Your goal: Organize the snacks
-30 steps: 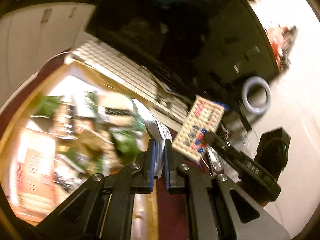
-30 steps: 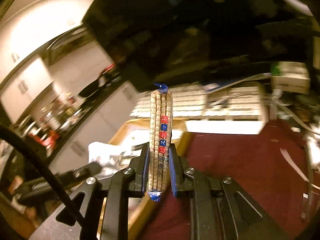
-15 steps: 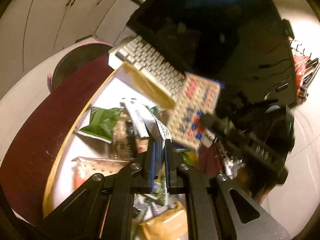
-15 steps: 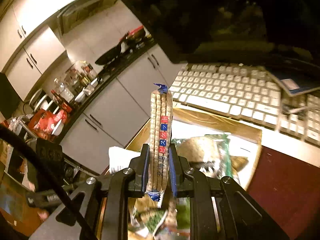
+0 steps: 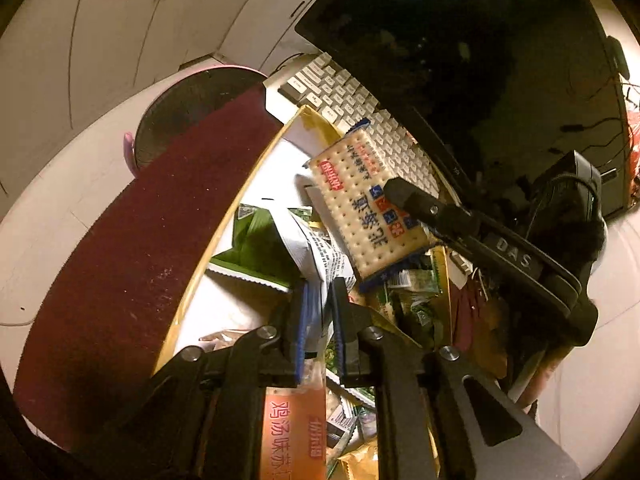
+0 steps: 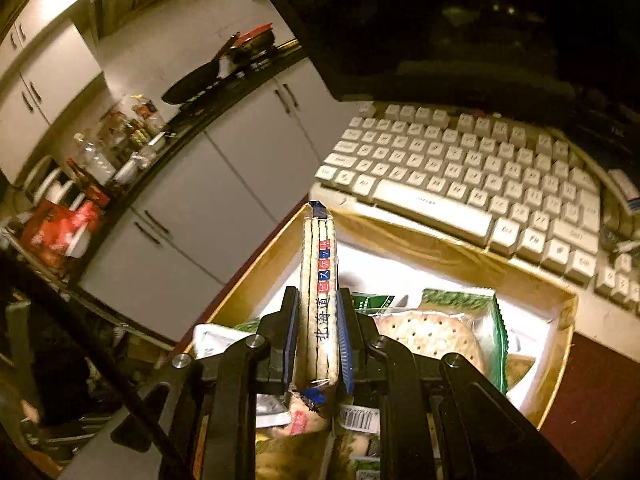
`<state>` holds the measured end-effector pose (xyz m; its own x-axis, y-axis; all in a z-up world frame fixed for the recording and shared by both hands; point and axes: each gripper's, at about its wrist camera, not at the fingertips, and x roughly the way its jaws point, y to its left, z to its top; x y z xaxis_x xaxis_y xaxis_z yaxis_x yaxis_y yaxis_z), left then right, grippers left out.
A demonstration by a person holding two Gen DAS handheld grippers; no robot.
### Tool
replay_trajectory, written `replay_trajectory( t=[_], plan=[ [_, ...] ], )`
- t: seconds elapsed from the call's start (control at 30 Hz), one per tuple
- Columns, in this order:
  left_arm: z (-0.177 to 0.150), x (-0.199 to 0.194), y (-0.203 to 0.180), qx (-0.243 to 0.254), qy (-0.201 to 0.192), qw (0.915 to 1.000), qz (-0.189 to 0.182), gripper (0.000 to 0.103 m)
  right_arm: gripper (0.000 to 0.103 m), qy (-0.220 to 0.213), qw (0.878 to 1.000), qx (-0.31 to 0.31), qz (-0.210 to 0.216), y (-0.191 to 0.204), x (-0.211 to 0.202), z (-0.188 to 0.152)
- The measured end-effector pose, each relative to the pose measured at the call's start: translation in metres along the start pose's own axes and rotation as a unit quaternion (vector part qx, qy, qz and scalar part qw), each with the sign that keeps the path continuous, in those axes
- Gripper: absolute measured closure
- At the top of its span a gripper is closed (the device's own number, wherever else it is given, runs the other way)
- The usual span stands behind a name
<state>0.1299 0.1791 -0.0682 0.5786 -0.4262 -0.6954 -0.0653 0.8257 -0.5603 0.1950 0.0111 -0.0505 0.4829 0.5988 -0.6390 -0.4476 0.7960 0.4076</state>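
A cardboard box (image 5: 224,236) with a white inside holds several snack packs. My left gripper (image 5: 319,320) is shut on a white printed packet (image 5: 316,248) above the box. My right gripper (image 6: 319,332) is shut on a cracker pack (image 6: 320,276), held on edge over the box (image 6: 452,256). The same cracker pack (image 5: 364,204) shows flat in the left wrist view, with the right gripper's finger (image 5: 420,200) across it. Green packs (image 5: 256,248) and an orange pack (image 5: 292,424) lie in the box. A round cracker pack (image 6: 432,336) lies in it too.
A white keyboard (image 6: 480,184) lies just behind the box, under a dark monitor (image 5: 460,60). The box stands on a dark red mat (image 5: 132,248). White cabinets (image 6: 224,200) and a cluttered counter are at the left. A round bin (image 5: 180,108) stands beyond the mat.
Both grippers have moved over the box with their packs still held. The keyboard and box now fill more of the right wrist view.
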Motion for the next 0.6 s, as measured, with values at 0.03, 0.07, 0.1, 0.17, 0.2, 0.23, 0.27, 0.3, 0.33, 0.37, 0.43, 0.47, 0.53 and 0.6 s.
replay_trajectory(
  t=[0.03, 0.07, 0.1, 0.17, 0.2, 0.23, 0.27, 0.3, 0.33, 0.37, 0.43, 0.47, 0.53, 0.6],
  plan=[
    [0.000, 0.000, -0.001, 0.004, -0.001, 1.0000, 0.003, 0.089, 0.084, -0.002, 1.000, -0.005, -0.016, 0.002, 0.000, 0.000],
    [0.000, 0.000, -0.003, 0.012, -0.002, 0.9999, 0.008, 0.088, 0.083, -0.004, 1.000, -0.010, -0.029, 0.002, 0.001, 0.001],
    [0.000, 0.001, -0.005, 0.018, -0.003, 0.9998, 0.011, 0.086, 0.081, -0.005, 0.999, -0.014, -0.037, 0.003, 0.001, 0.001],
    [-0.002, 0.001, -0.010, 0.033, -0.005, 0.9994, 0.012, 0.071, 0.076, -0.006, 0.999, -0.016, -0.049, 0.003, -0.003, 0.001],
    [-0.004, 0.000, -0.012, 0.041, -0.006, 0.9991, 0.009, 0.064, 0.069, -0.009, 0.999, -0.012, -0.050, 0.002, -0.005, 0.001],
    [-0.007, -0.002, -0.015, 0.049, -0.009, 0.9988, 0.008, 0.052, 0.064, -0.015, 0.999, -0.007, -0.047, 0.000, -0.011, 0.000],
    [-0.009, -0.003, -0.018, 0.057, -0.015, 0.9982, 0.008, 0.043, 0.055, -0.022, 0.999, -0.002, -0.043, -0.001, -0.017, -0.001],
    [-0.013, -0.006, -0.023, 0.070, -0.023, 0.9972, 0.016, 0.041, 0.052, -0.029, 0.999, 0.000, -0.043, -0.003, -0.023, -0.003],
    [-0.016, -0.008, -0.027, 0.081, -0.032, 0.9958, 0.030, 0.037, 0.052, -0.039, 0.998, -0.002, -0.047, -0.004, -0.033, -0.006],
    [-0.019, -0.010, -0.030, 0.089, -0.041, 0.9942, 0.044, 0.036, 0.052, -0.044, 0.998, -0.006, -0.054, -0.004, -0.041, -0.009],
    [-0.026, -0.013, -0.035, 0.100, -0.058, 0.9905, 0.073, 0.036, 0.052, -0.053, 0.996, -0.009, -0.066, -0.006, -0.052, -0.015],
    [-0.028, -0.014, -0.036, 0.101, -0.063, 0.9896, 0.081, 0.036, 0.052, -0.059, 0.996, -0.010, -0.071, -0.008, -0.060, -0.019],
    [-0.033, -0.018, -0.038, 0.100, -0.076, 0.9873, 0.098, 0.035, 0.052, -0.067, 0.994, -0.008, -0.082, -0.010, -0.072, -0.030],
    [-0.040, -0.022, -0.041, 0.101, -0.089, 0.9838, 0.118, 0.034, 0.052, -0.072, 0.994, 0.000, -0.086, -0.013, -0.079, -0.041]
  ],
)
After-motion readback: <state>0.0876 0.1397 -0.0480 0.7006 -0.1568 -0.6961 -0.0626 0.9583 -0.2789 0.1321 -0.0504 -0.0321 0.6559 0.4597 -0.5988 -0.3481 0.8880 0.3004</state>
